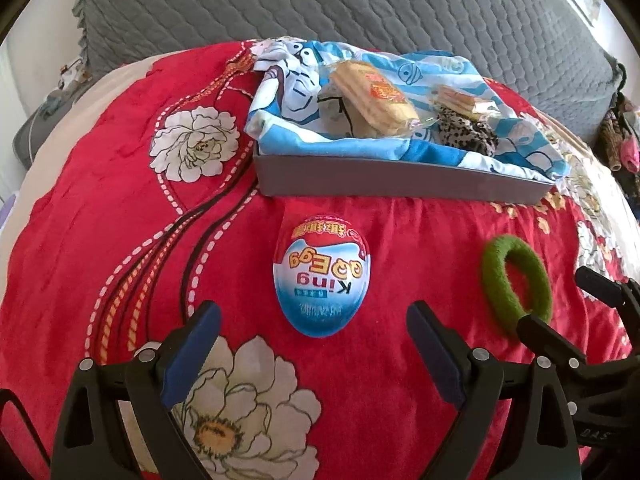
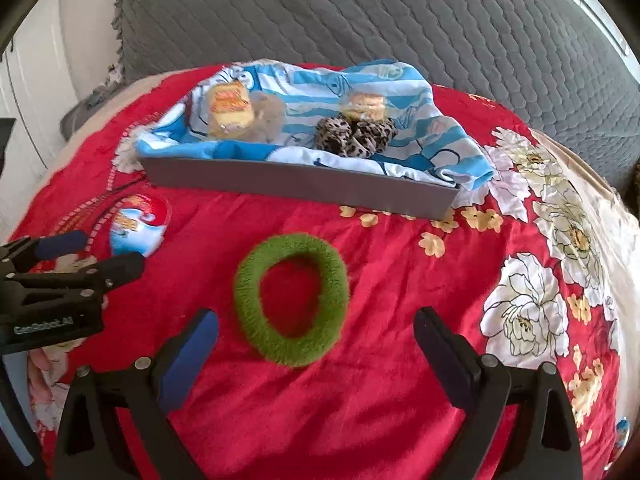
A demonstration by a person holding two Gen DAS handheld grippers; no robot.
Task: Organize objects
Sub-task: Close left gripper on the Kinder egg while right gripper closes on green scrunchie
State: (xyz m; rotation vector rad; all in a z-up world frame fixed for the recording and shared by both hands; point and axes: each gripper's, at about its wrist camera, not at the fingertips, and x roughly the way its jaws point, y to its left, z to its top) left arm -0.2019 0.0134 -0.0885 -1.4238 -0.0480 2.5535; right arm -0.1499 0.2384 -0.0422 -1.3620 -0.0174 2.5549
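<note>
A blue, white and red toy egg point(image 1: 322, 276) lies on the red flowered bedspread, just ahead of my open left gripper point(image 1: 314, 316), whose fingers straddle its near end. A fuzzy green hair ring point(image 2: 291, 299) lies flat in front of my open right gripper point(image 2: 316, 322). Beyond both stands a grey tray point(image 1: 360, 182) lined with blue and white cloth; it holds two wrapped wafer packs point(image 1: 374, 96) and a leopard-print scrunchie point(image 2: 354, 136). The egg point(image 2: 138, 222) and the left gripper point(image 2: 100, 254) show at the left of the right wrist view.
A grey quilted cover point(image 1: 320, 0) rises behind the tray. The bedspread point(image 2: 400, 320) slopes away at the left and right edges. Clothes point(image 1: 618, 140) lie at the far right.
</note>
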